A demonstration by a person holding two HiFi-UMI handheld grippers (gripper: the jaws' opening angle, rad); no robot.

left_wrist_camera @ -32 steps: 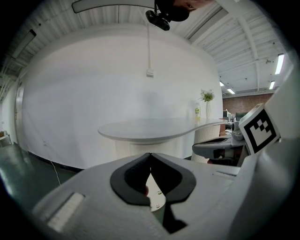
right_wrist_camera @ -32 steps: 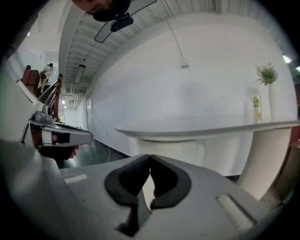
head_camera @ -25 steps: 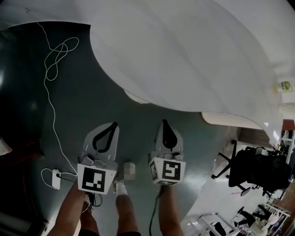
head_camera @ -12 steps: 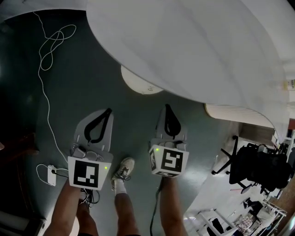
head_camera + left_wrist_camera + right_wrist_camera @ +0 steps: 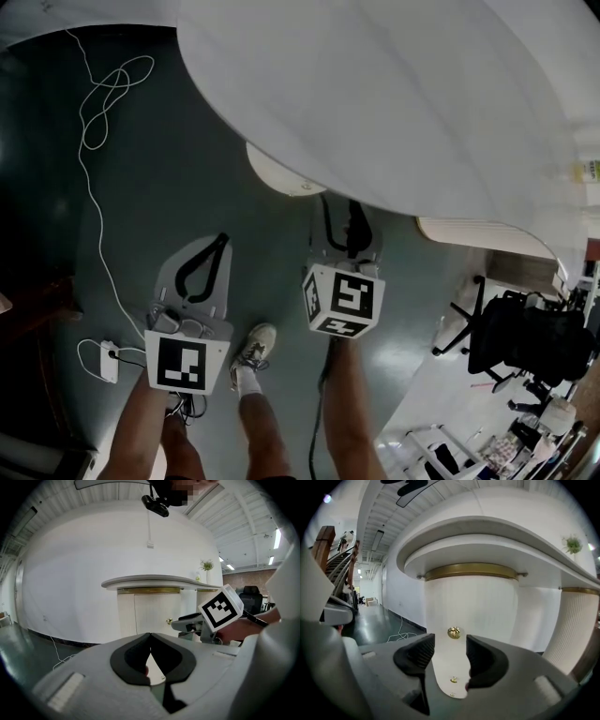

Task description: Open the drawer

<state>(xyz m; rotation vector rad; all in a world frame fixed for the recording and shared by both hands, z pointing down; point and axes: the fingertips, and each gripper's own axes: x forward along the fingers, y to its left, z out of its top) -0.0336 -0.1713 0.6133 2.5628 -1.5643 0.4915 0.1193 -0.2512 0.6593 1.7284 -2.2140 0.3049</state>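
Right claw [image 5: 343, 223] perhaps partly under countertop [image 5: 403, 103]
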